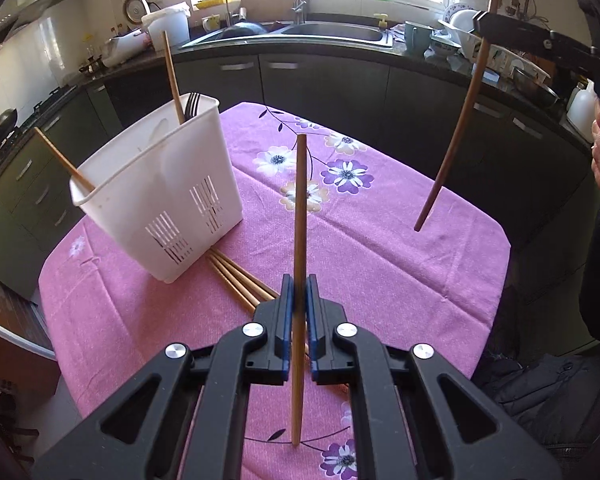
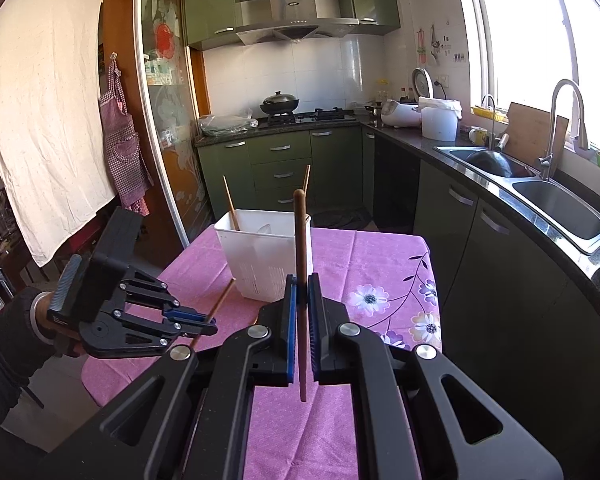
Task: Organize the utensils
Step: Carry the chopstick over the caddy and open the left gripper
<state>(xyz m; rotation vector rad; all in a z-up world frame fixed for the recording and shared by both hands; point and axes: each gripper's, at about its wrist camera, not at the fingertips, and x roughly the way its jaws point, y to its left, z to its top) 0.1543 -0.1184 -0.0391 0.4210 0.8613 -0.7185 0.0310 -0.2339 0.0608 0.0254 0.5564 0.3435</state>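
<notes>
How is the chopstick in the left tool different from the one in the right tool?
The left tool pinches a light tan chopstick; the right tool pinches a darker brown chopstick. Seen from the left wrist, the light tan chopstick stands nearly straight up, while the darker brown chopstick leans. Both are thin wooden sticks, held off the pink tablecloth, not yet in the white holder.

loose chopsticks partly hidden behind caddy
</notes>
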